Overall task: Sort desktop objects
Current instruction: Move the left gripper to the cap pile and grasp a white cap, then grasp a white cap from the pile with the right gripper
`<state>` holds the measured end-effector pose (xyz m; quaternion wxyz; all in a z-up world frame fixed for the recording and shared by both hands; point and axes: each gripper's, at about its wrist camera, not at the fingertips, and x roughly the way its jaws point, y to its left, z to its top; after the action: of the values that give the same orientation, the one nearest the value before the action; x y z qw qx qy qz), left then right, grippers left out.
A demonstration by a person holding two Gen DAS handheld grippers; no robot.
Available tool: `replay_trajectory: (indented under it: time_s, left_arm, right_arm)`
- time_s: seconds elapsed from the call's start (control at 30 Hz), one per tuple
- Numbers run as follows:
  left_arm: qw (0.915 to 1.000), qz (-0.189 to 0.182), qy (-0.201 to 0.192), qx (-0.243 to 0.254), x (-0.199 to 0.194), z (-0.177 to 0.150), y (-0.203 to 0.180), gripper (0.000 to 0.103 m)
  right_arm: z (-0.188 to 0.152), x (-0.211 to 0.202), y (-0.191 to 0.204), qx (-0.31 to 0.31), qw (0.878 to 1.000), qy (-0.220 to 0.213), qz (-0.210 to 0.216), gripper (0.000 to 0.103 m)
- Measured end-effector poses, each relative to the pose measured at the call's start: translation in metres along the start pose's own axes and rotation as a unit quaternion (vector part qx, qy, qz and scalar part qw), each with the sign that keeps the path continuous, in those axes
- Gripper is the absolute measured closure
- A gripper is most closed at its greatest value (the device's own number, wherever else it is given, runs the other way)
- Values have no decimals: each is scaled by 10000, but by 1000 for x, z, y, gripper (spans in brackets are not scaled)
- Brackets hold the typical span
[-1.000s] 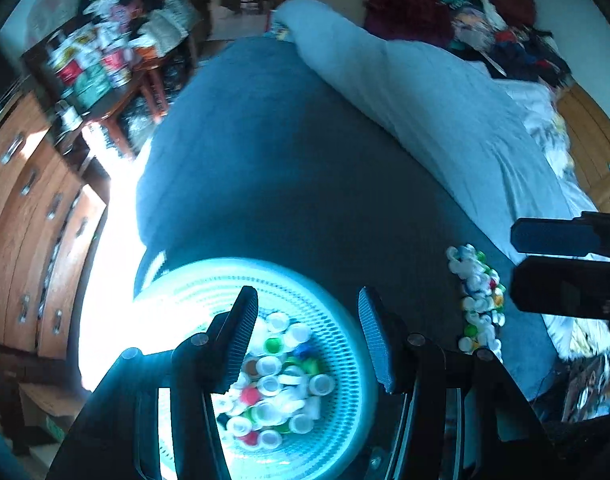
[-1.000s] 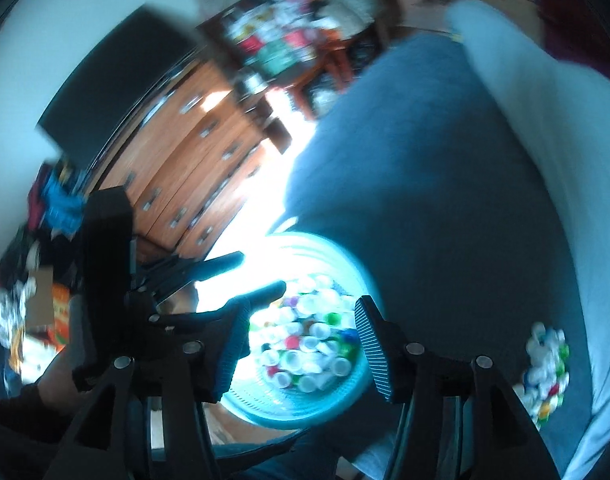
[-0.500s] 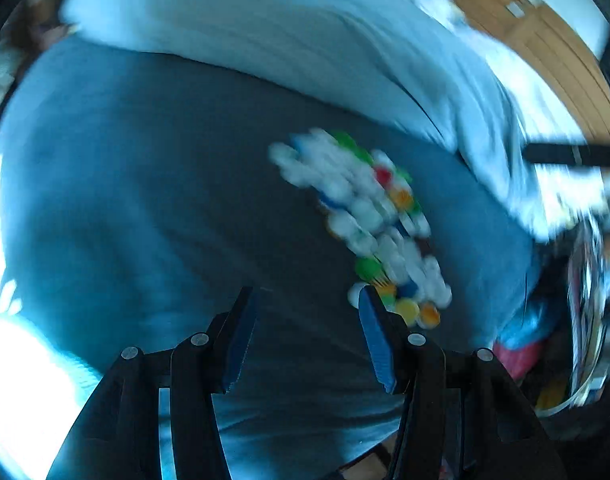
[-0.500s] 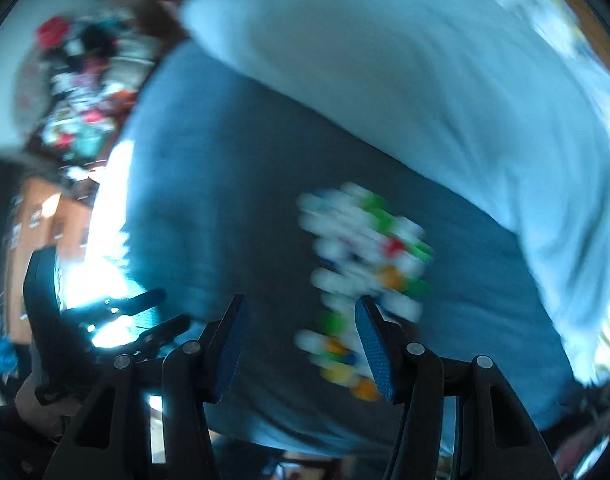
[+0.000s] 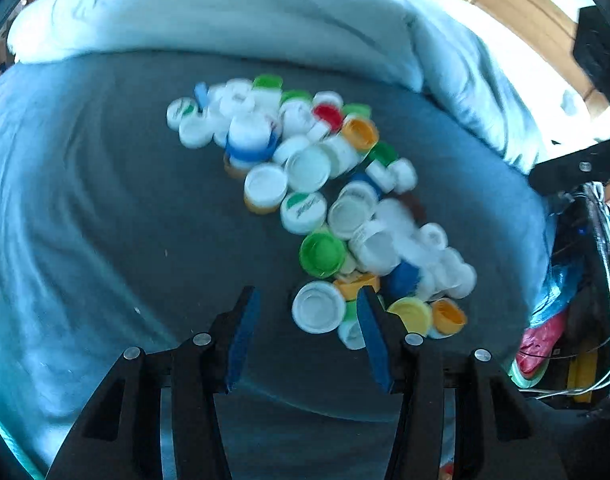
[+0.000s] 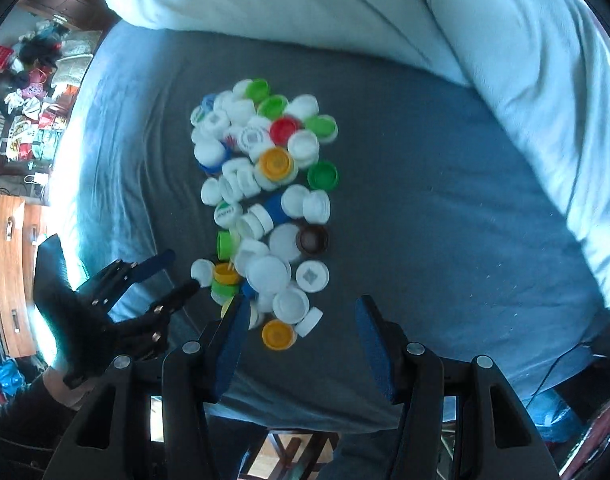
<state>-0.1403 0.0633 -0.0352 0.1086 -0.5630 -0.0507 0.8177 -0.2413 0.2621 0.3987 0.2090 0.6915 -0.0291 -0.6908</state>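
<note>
A heap of bottle caps (image 5: 325, 200), mostly white with green, blue, orange, yellow and red ones, lies on a dark blue bedsheet (image 5: 125, 200). The heap also shows in the right wrist view (image 6: 265, 200). My left gripper (image 5: 307, 300) is open, just above the heap's near end, with a white cap (image 5: 318, 307) between its fingers. In the right wrist view the left gripper (image 6: 181, 272) reaches the heap from the left. My right gripper (image 6: 299, 304) is open and empty above the heap's near end, over a white cap (image 6: 291, 305) and an orange cap (image 6: 278, 335).
A pale blue duvet (image 6: 385, 20) is bunched along the far side and right of the bed. A wooden dresser (image 6: 9, 260) and a cluttered table (image 6: 29, 80) stand at the left. Bags and cables (image 5: 565, 320) lie beyond the bed's right edge.
Both grippers swung away from the cyan basket of caps and over to the heap on the bed. They have come closer to the heap. Both stayed open.
</note>
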Motion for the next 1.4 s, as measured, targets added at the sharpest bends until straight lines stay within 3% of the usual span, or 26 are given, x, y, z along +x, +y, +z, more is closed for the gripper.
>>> replay_trajectory:
  time_s: [0.2,0.23,0.27,0.33,0.43,0.6,0.67,0.87,1.03,1.23,1.33,1.4]
  left_arm:
    - [9999,97,102,18,14,-3,-1,59]
    - [9999,121,106,53,13,-2,-1,68]
    - [9998,112,147,82,12,-2,-2,84]
    - [9995,104,275,103,13,-2,-2,94]
    - [9996,67,271,-35,4,-3,2,94]
    - [9991,129,50,-408,-21,1,12,95]
    - [9988,137,-25,-469,-28,3,14,94]
    - [9983,118,27,-571,-24,4,15,94]
    - [9976,87,62,-678,-26,-1,15,95]
    - [9974,92,36,-712,-30,-3,16,95]
    - [9970,100,2,-763,-32,-2,18,94]
    - [9968,117,1,-786,-34,-2,19,95]
  right_arm:
    - [2,10,-4,-30,10000,53,14,44]
    - [2,12,-4,-47,10000,59,0,44]
    - [2,13,-4,-62,10000,61,-3,46]
    - [2,16,-4,-106,9999,63,-5,55]
    - [0,21,-4,-137,9999,76,-7,62]
    - [-9,40,-6,-277,9994,160,106,62]
    - [-14,57,-6,-382,9980,369,354,62]
    - [-21,88,-1,-641,9965,483,245,62]
    - [-18,91,9,-851,9950,482,213,53]
    - [-16,99,20,-1069,9928,548,-33,52]
    - [-17,107,19,-1141,9914,611,-214,62]
    - [-17,104,16,-1089,9922,575,-203,85]
